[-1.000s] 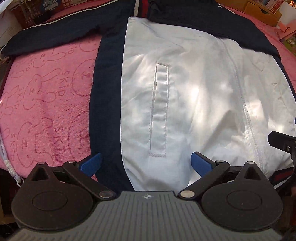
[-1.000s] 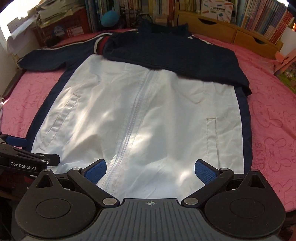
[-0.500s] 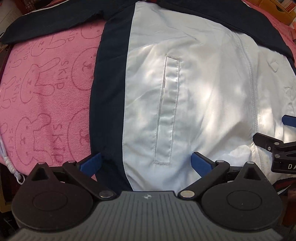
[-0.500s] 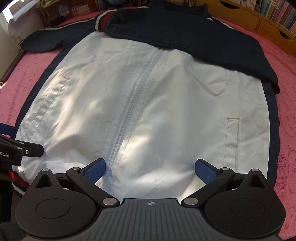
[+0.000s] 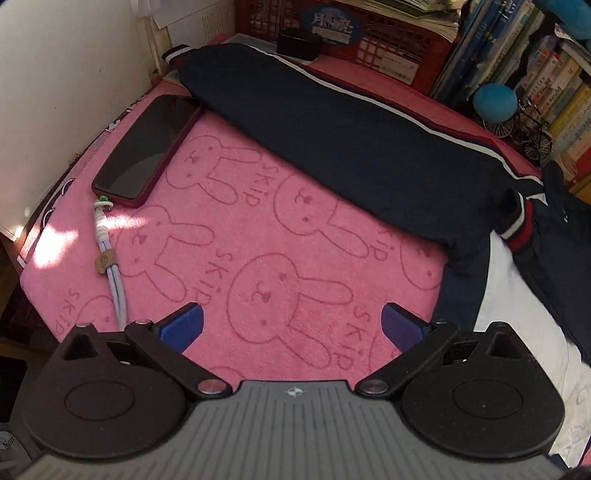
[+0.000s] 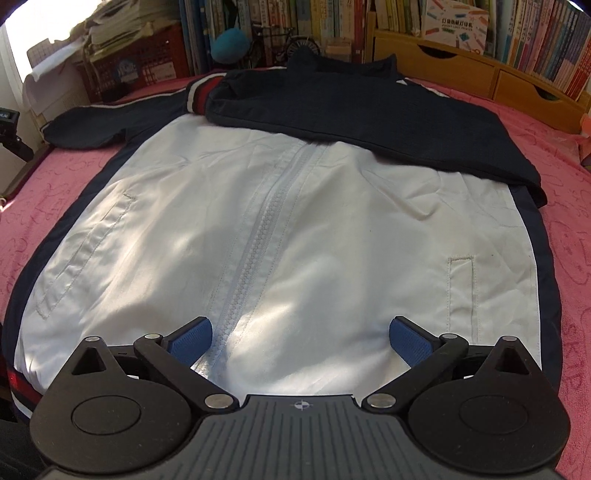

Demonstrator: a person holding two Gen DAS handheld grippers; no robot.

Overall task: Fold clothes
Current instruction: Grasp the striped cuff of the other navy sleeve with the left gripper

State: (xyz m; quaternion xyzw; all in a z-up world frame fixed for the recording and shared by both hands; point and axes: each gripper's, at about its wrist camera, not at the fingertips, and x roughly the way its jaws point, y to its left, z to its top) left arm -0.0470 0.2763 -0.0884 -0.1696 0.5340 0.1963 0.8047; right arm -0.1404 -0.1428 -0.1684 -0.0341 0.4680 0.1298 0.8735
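Note:
A white and navy zip-up jacket [image 6: 295, 229] lies front up on the pink blanket. One navy sleeve is folded across its chest [image 6: 369, 114]. The other sleeve [image 5: 332, 136] stretches out flat to the left, its striped cuff [image 5: 177, 55] near the wall. My right gripper [image 6: 301, 338] hovers open over the hem, straddling the zipper [image 6: 258, 251]. My left gripper [image 5: 291, 325] is open above bare blanket, short of the outstretched sleeve, with the jacket's side [image 5: 517, 302] at its right. Nothing is between either pair of fingers.
A dark phone [image 5: 147, 147] with a white cable [image 5: 110, 266] lies on the pink bunny blanket [image 5: 258, 258] by the wall. A red crate [image 5: 369, 40], books [image 6: 517, 33], a teal ball [image 5: 495, 103] and a wooden drawer unit [image 6: 480, 77] line the far edge.
My left gripper has swung left, away from the jacket's pocket, and now faces the outstretched sleeve and the phone. My right gripper pulled back a little; the bookshelf shows again.

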